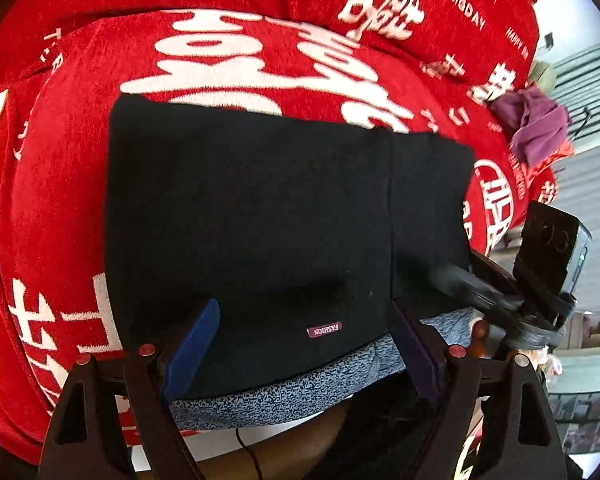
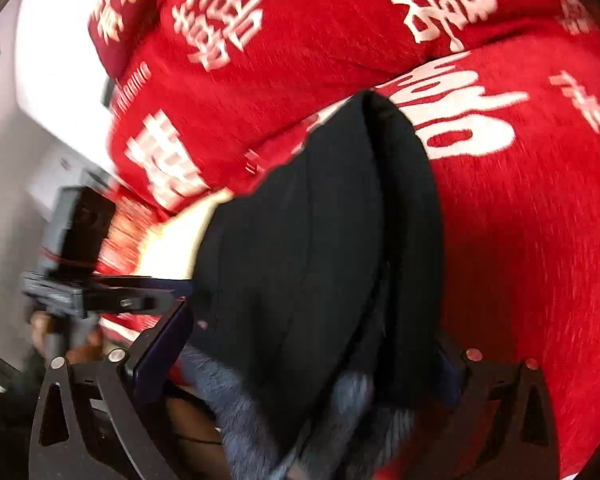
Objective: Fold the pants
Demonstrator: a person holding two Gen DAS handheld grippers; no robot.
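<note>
The black pants (image 1: 260,208) lie folded into a rectangle on the red blanket (image 1: 72,184), with a grey fleece lining (image 1: 284,392) showing at the near edge and a small "FASHION" label (image 1: 324,330). My left gripper (image 1: 304,344) is open, its blue fingers (image 1: 192,344) straddling the near edge of the pants. In the right wrist view the pants (image 2: 308,248) fill the middle, blurred. My right gripper (image 2: 312,360) is open around the near edge, one blue finger (image 2: 164,348) on the left and the other mostly hidden by fabric. The right gripper also shows in the left wrist view (image 1: 500,292).
The red blanket with white characters (image 2: 520,240) covers the surface. A purple cloth (image 1: 536,128) lies at the far right edge of the blanket. A white wall (image 2: 40,100) stands to the left in the right wrist view.
</note>
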